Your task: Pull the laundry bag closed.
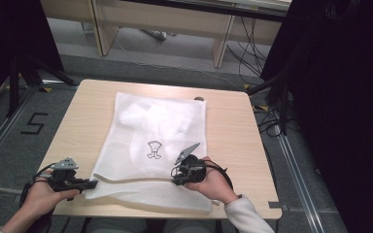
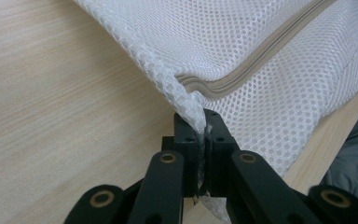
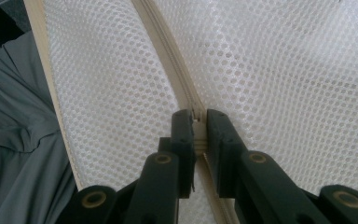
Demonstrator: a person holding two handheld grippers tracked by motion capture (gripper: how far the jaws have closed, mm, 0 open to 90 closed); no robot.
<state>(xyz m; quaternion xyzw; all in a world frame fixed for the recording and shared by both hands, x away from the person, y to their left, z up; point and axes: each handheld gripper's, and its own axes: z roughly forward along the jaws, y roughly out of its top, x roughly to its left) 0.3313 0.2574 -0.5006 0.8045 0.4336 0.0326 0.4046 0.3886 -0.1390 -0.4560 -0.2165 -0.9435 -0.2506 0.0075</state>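
With the left gripper [image 2: 204,140] clamped on the mesh bag's [image 1: 150,145] corner and the right gripper [image 3: 200,135] clamped on its zipper [image 3: 168,51], a hard pull could slip the thin mesh free.

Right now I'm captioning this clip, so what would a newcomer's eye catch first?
A big white mesh laundry bag lies flat across the middle of the wooden table. The left tool pinches its near left corner, while the right tool is shut on the zipper along the near edge.
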